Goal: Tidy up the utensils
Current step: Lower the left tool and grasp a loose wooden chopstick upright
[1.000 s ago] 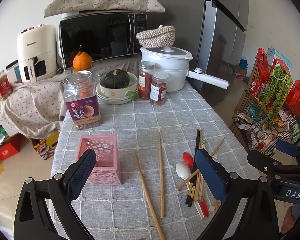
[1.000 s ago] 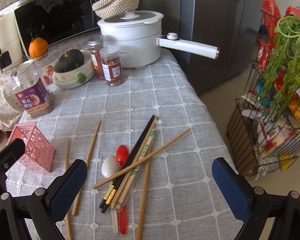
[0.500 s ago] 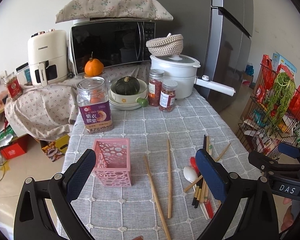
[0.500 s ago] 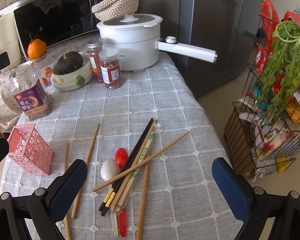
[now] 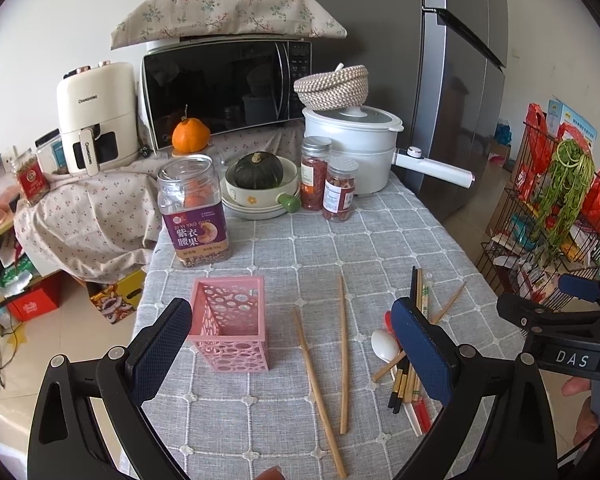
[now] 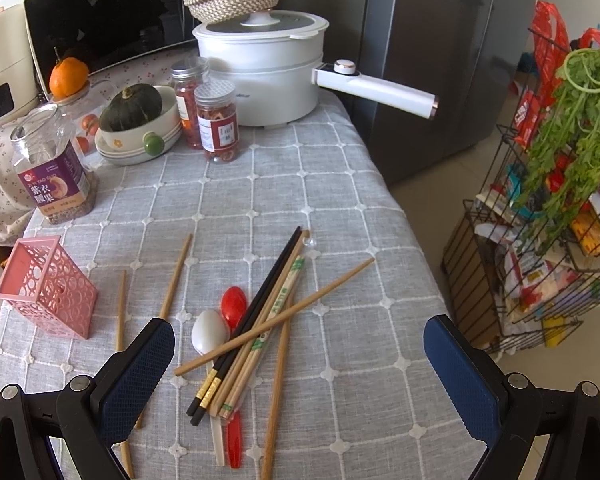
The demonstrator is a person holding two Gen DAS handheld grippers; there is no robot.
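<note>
Left gripper: jaws wide, holding nothing, above the near part of the table; the pink holder stands upright just ahead of the left jaw, open end up, apparently empty; two loose chopsticks lie between the jaws, long axes running roughly away from the gripper, the left one slanted, neither touching the holder.

Right gripper: jaws wide, holding nothing; the utensil pile lies between and just ahead of the jaws, nearer the left jaw; the black chopsticks and the pale ones beside them run diagonally, near ends toward the left jaw, far ends up and to the right; one chopstick crosses over the bundle at a flatter angle; the white spoon and red spoon lie at the left edge of the pile, partly under it.

Judgement: the right gripper is nearer the pile and the left is nearer the holder and the loose pair; for the pile, the jaws should close across the bundle's diagonal, which calls for a wrist turn first; the crossing chopstick sits on top and is likely the easiest first pick.
</note>
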